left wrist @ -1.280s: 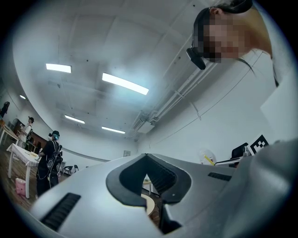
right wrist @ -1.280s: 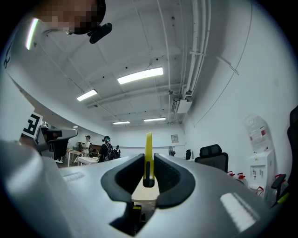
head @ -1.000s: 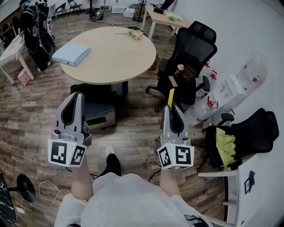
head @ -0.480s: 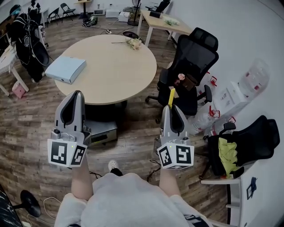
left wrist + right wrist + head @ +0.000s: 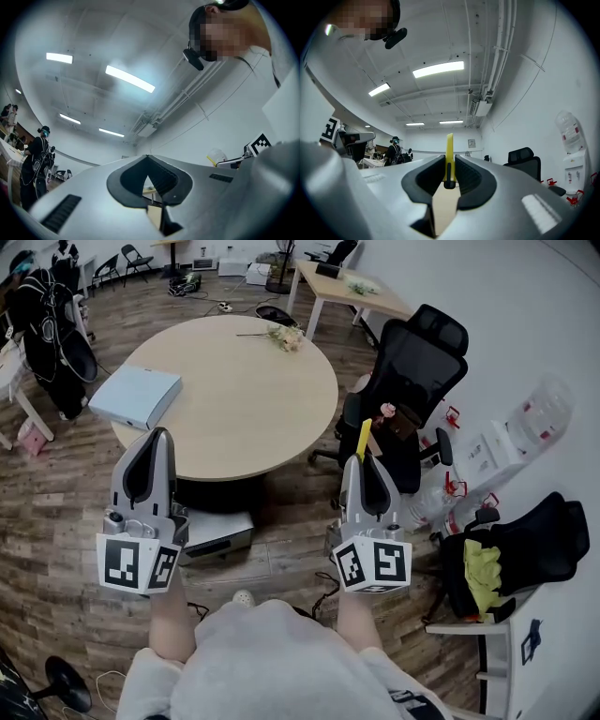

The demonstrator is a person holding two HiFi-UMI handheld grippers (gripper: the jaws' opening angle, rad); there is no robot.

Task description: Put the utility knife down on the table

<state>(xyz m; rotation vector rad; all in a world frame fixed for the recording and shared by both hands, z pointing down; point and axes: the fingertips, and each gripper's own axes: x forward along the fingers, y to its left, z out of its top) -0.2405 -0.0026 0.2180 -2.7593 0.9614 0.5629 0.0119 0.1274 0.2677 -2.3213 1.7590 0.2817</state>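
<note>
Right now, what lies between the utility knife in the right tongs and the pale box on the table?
In the head view, only a sliver of floor, then bare top of the round table, separates the utility knife from the pale box.
</note>
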